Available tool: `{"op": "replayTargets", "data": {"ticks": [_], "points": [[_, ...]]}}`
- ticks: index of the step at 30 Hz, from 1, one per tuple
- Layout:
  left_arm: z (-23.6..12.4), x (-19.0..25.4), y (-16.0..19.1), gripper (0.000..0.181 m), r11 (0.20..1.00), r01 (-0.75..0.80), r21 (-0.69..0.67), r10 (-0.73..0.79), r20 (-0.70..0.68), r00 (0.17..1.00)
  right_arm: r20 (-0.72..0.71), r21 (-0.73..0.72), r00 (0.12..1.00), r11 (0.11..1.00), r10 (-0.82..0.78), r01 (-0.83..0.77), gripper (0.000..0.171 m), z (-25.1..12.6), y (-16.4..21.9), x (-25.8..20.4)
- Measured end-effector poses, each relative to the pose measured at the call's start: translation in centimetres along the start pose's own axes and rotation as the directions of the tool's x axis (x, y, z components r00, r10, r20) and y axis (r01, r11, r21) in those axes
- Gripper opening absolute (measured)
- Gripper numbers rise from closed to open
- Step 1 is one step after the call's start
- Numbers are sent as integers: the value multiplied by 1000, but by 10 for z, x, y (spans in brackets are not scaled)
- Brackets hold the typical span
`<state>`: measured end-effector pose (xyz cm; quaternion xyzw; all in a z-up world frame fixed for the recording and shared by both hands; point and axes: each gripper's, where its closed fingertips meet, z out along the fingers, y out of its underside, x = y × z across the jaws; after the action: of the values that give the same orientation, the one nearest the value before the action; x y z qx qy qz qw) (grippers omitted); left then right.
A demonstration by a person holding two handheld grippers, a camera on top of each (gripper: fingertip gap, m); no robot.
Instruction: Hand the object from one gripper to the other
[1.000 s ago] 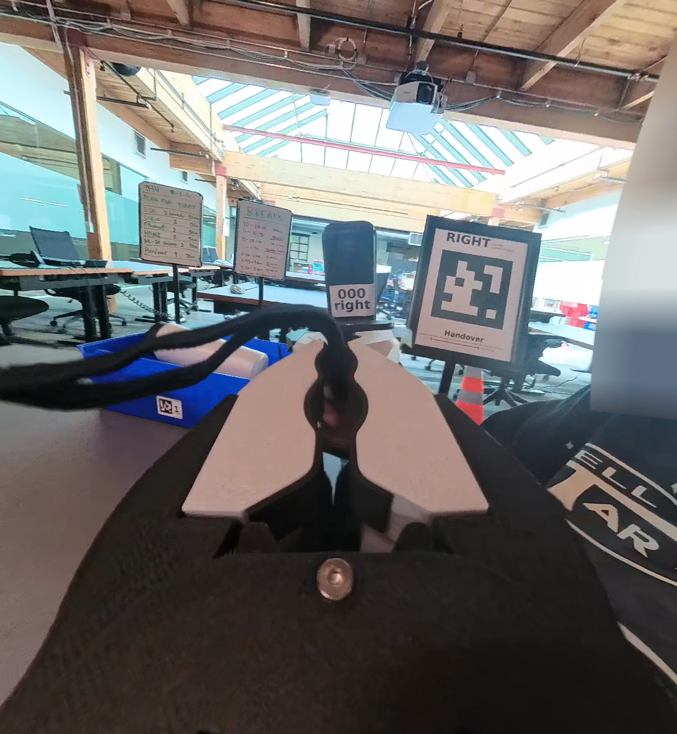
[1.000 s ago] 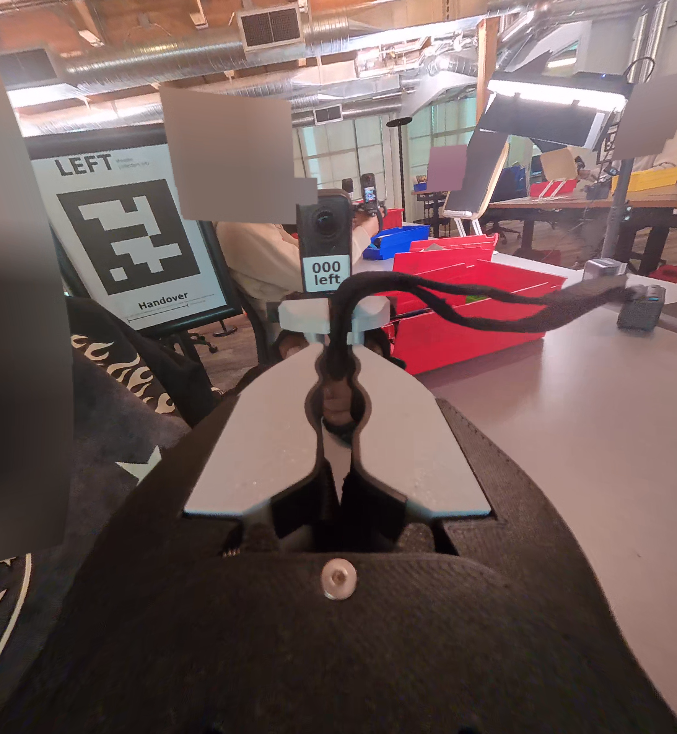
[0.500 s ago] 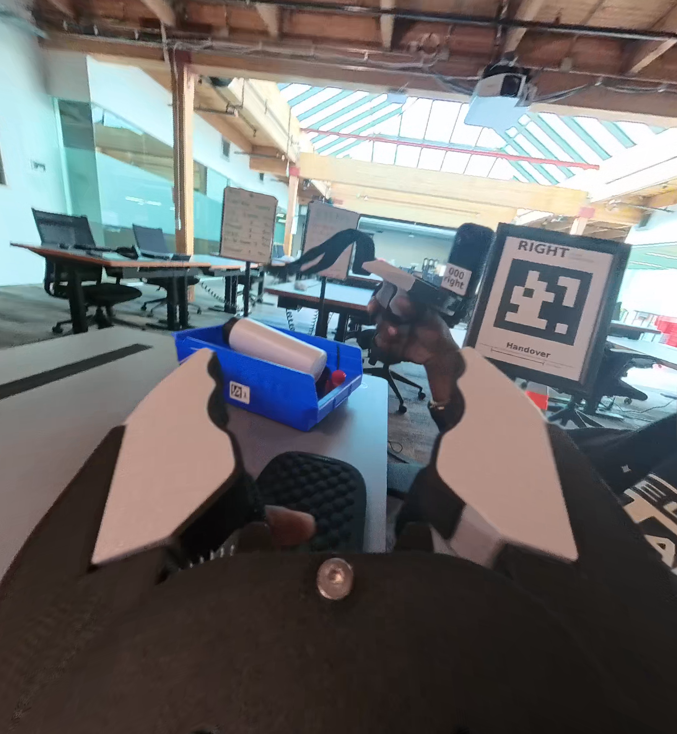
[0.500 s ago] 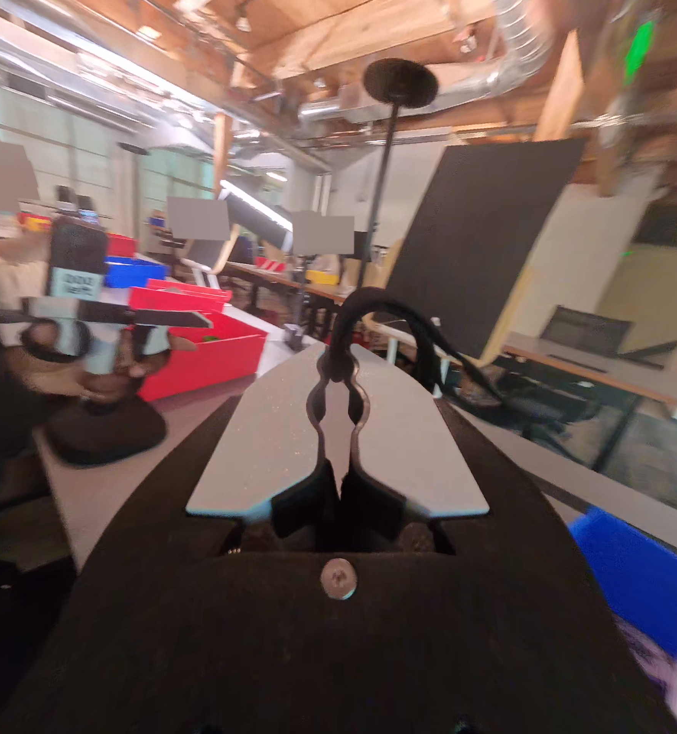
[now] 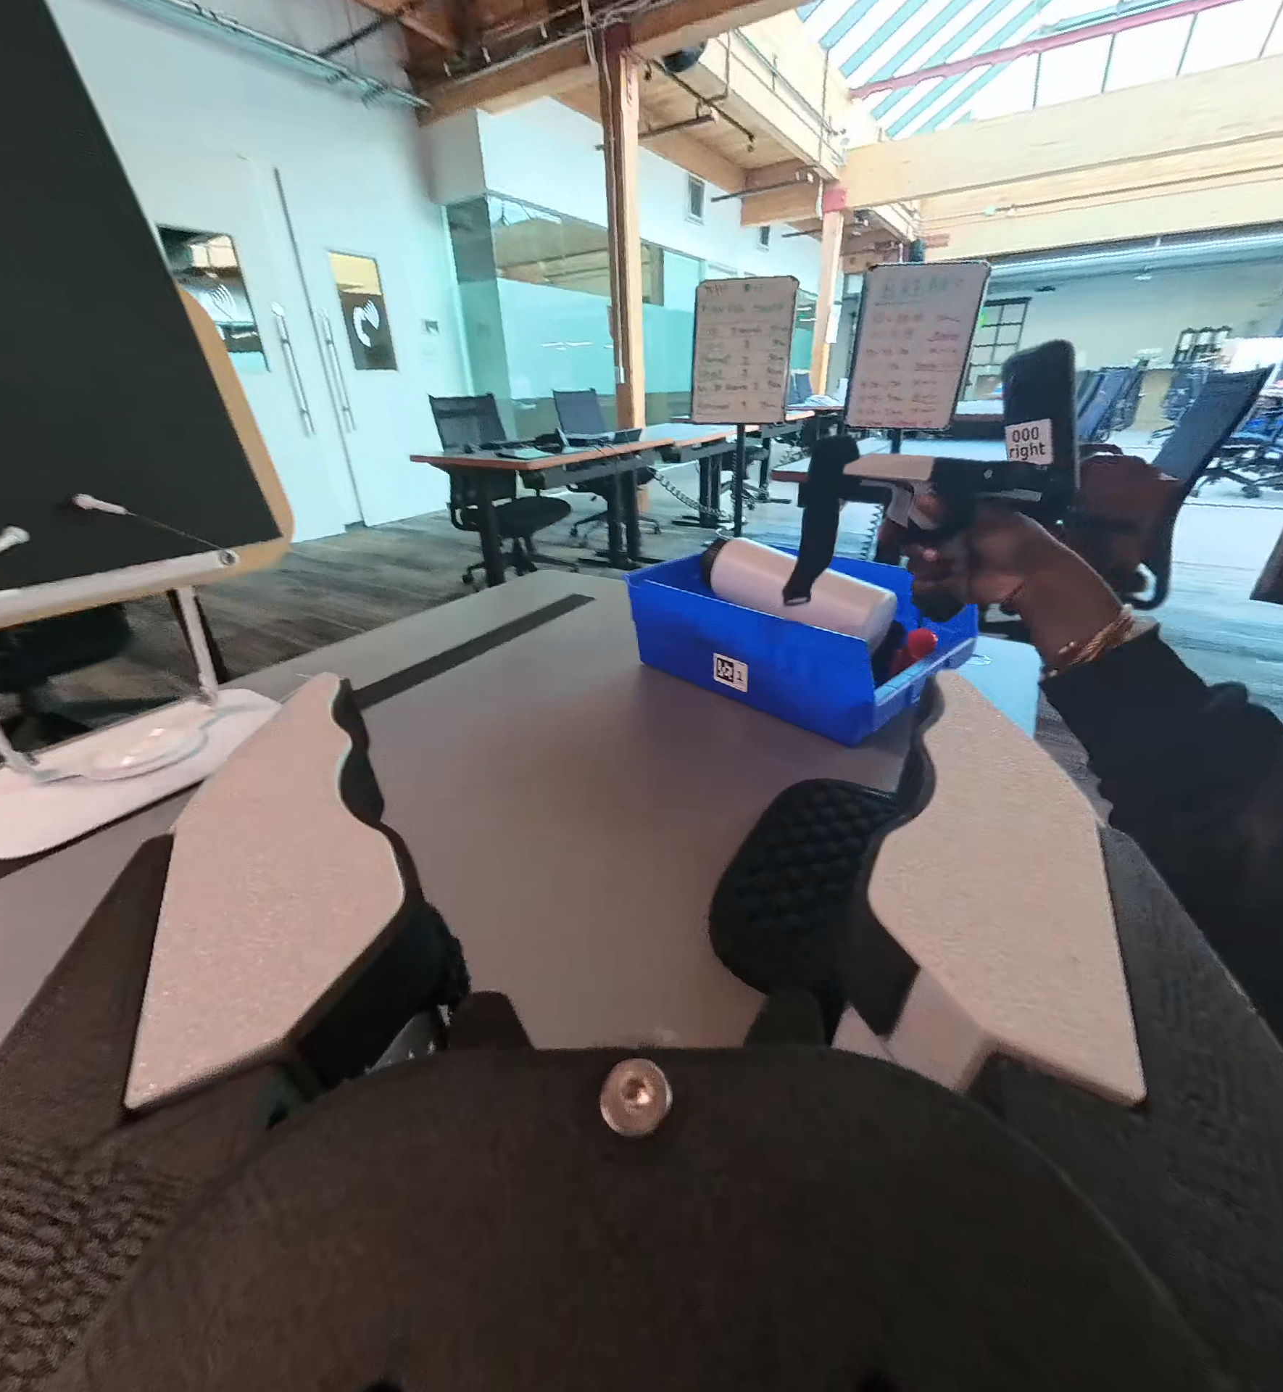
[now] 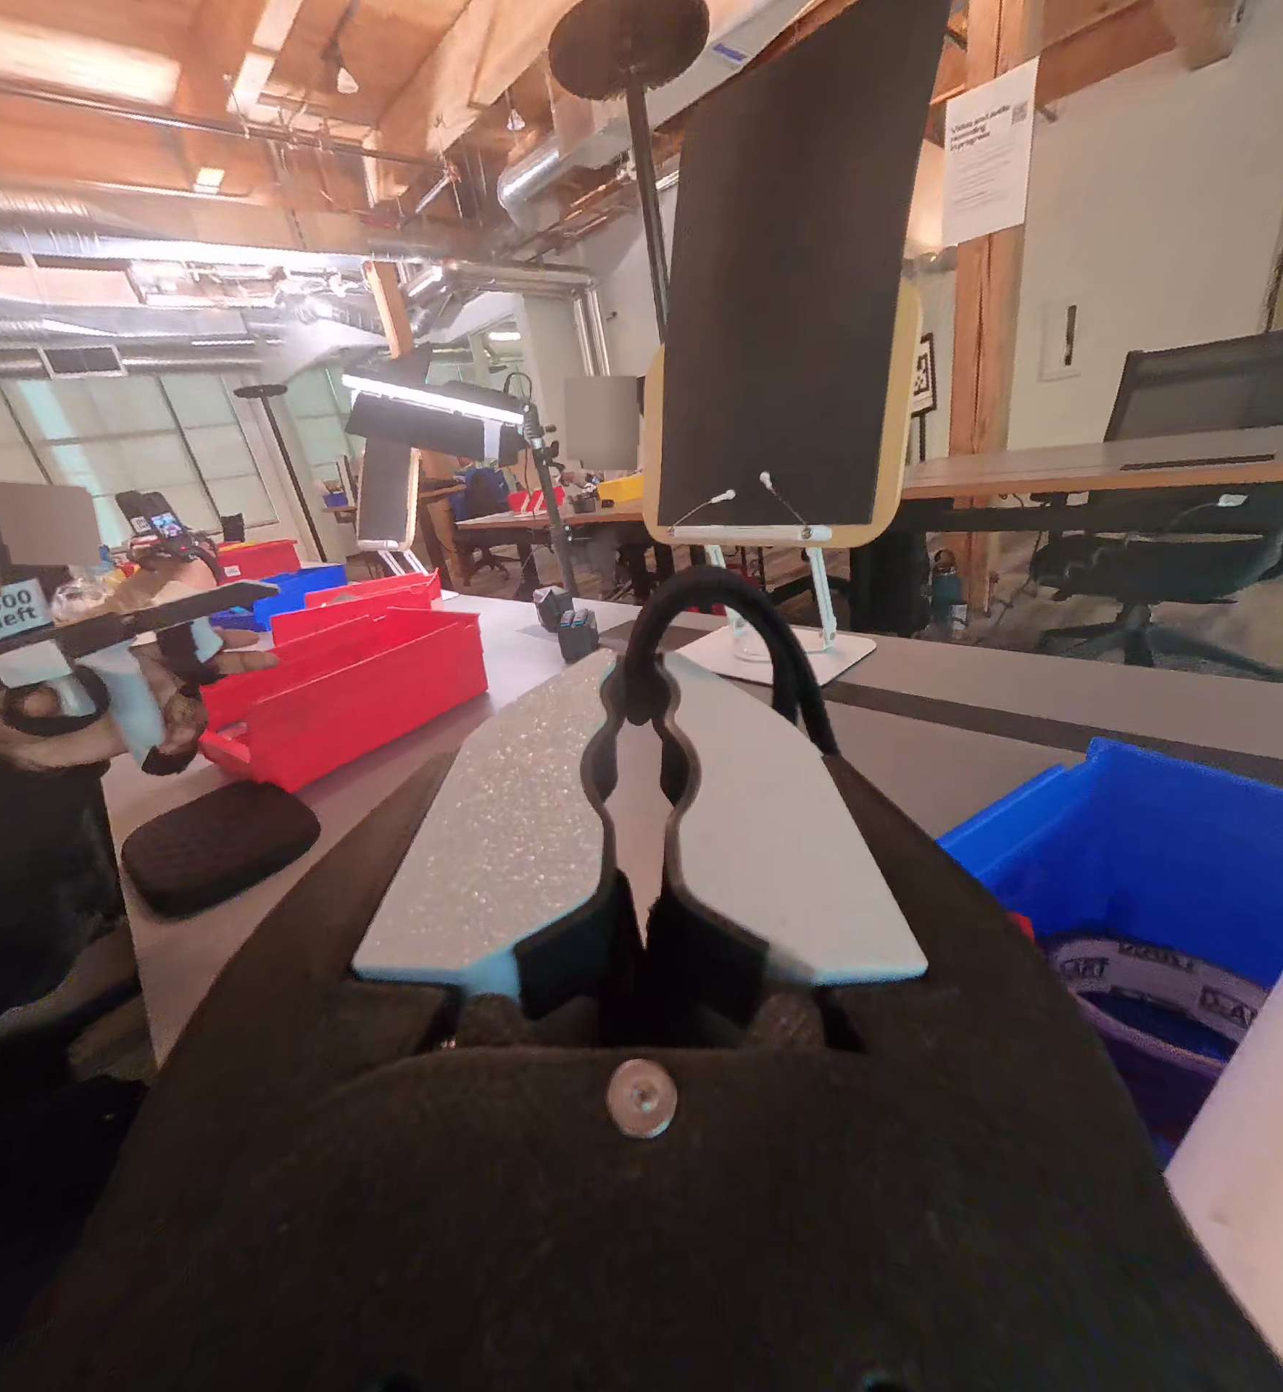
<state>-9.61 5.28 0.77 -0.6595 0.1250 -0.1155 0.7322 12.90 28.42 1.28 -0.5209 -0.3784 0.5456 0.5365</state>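
Observation:
The object is a black fabric strap [image 6: 706, 602]. My right gripper [image 6: 642, 667] is shut on it at the fingertips, and the strap loops up and falls to the right of the fingers. In the left wrist view the right gripper [image 5: 853, 471] is held in a hand at the far right, with the strap [image 5: 815, 527] hanging down over the blue bin [image 5: 774, 670]. My left gripper [image 5: 635, 685] is open and empty above the grey table [image 5: 548, 753]. It also shows at the far left of the right wrist view [image 6: 224, 599], apart from the strap.
The blue bin holds a white cylinder [image 5: 797, 595] and a red item [image 5: 917, 648]; it also shows in the right wrist view [image 6: 1166, 851]. A black textured pad [image 5: 797, 874] lies on the table. Red bins [image 6: 367, 678] stand at the left. A dark tablet on a stand [image 6: 781, 301] stands at the back.
Both grippers were shut on the strap, facing each other. The left gripper opened and let go. Both swung away, and the right one carried the strap over the blue bin.

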Motion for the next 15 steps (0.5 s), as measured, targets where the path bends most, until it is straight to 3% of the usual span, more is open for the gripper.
{"op": "replayTargets", "data": {"ticks": [6, 10, 15], "points": [[-17, -23, -5, 134, 999, -53, 4, 52, 83, 995, 44, 40, 997, 997, 64, -66, 6, 6, 0, 25], [-30, -42, -8, 123, 996, -86, -15, 87, 173, 981, -115, -128, 971, 966, 208, -222, 7, -3, 49, 54], [-43, -52, -16, 123, 997, -68, 22, 62, 213, 975, -244, -402, 942, 860, 230, -314, 9, -26, 105, 59]]}}
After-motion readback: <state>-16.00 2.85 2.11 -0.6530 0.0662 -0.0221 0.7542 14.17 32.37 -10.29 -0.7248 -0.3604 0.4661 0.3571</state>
